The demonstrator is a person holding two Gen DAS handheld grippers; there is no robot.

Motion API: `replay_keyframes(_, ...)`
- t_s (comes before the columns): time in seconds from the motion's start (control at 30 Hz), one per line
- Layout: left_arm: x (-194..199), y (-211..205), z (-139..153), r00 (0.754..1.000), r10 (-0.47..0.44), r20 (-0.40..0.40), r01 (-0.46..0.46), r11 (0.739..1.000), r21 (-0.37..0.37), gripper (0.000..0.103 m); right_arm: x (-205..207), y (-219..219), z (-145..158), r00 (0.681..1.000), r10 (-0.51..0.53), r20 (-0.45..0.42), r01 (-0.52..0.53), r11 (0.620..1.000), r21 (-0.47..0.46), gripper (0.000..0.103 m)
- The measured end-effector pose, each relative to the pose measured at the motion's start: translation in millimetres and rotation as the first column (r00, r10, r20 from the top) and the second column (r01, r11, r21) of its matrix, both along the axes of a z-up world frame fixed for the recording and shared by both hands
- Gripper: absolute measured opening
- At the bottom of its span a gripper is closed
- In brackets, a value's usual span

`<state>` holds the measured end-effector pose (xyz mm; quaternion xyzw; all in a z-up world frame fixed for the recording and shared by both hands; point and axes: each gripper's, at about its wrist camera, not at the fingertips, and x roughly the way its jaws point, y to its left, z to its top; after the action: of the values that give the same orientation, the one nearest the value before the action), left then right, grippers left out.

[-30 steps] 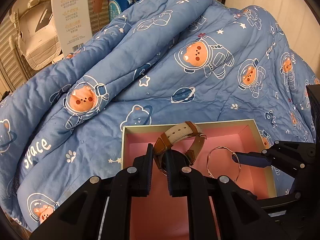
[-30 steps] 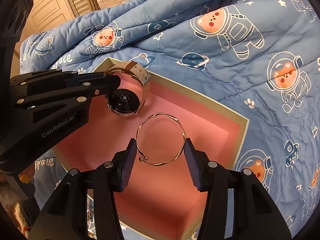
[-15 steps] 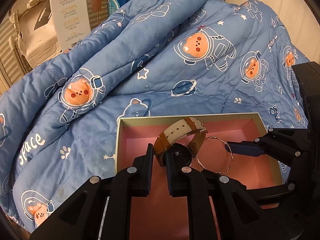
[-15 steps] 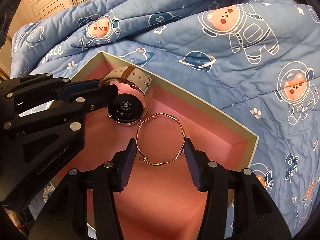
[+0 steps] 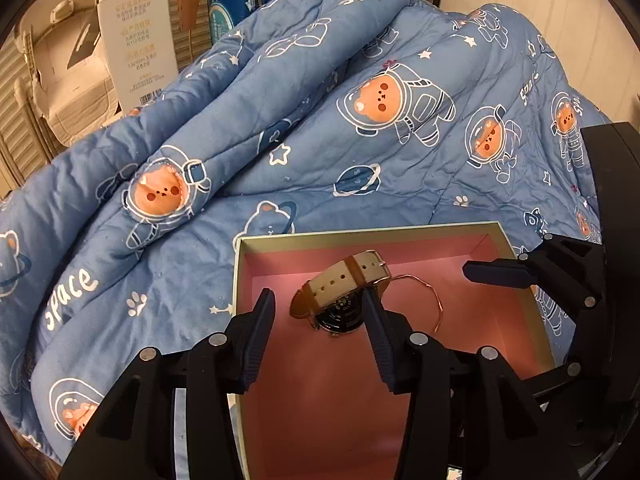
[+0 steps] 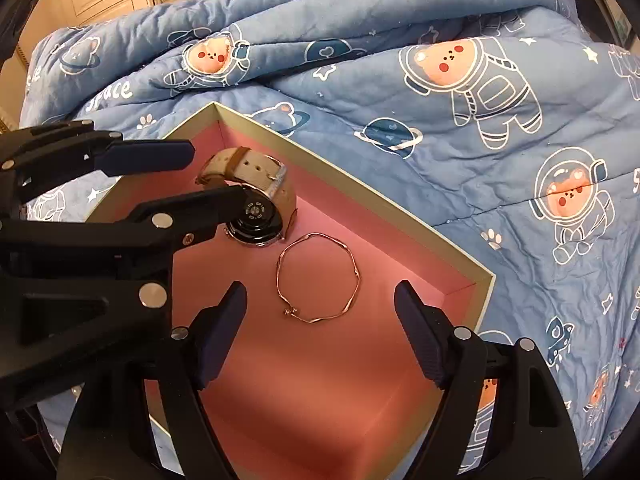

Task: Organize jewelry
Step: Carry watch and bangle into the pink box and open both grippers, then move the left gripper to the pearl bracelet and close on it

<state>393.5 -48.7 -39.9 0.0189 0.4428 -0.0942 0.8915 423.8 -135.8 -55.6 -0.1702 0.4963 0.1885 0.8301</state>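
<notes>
A box with a pink lining (image 5: 472, 320) (image 6: 452, 276) lies on the bed. In it lie a watch (image 5: 340, 288) (image 6: 256, 200) with a cream and brown strap and a thin rose-gold bangle (image 6: 320, 276) (image 5: 432, 300). My left gripper (image 5: 318, 314) is open, its fingers on either side of the watch and apart from it. My right gripper (image 6: 320, 304) is open, the bangle lying loose on the box floor between its fingers. Each gripper shows in the other's view, the left (image 6: 168, 176) and the right (image 5: 492, 272).
A blue quilt with astronaut bears (image 5: 320, 128) (image 6: 440, 80) covers the bed and bunches up high behind the box. A white carton (image 5: 136, 28) and slatted doors stand beyond it at the far left.
Both grippers have opened wide. The watch and the bangle, held before, now lie free in the box. The left gripper has drawn back a little.
</notes>
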Motion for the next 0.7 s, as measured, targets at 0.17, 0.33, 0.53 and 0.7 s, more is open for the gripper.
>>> replay_keyframes(0.17,-16.3,7.9,18.4,0.999,-0.003,0.042,0.005,0.999,-0.048,0.057,-24.1,-15.5,20.4,0.997,-0.001,0.071,-0.002,0.999,0.037,0.078)
replay_keyframes(0.33,-58.9,21.4,39.6,0.991,-0.017,0.132,0.029,0.996,-0.086,0.077,-68.4,-40.0,41.6,0.992,-0.034,0.125,0.017,0.99,0.14,0.078)
replay_keyframes(0.53,-115.8,35.9,37.0,0.987,-0.035,0.156,0.051,0.993,-0.106,0.081,-125.4,-56.5,51.3,0.984,-0.066,0.164,0.028,0.974,0.225,0.078)
replay_keyframes(0.7,-156.2,41.7,22.2,0.986,-0.052,0.156,0.062,0.996,-0.057,0.083,-168.0,-56.9,42.0,0.984,-0.08,0.159,0.034,0.962,0.272,0.078)
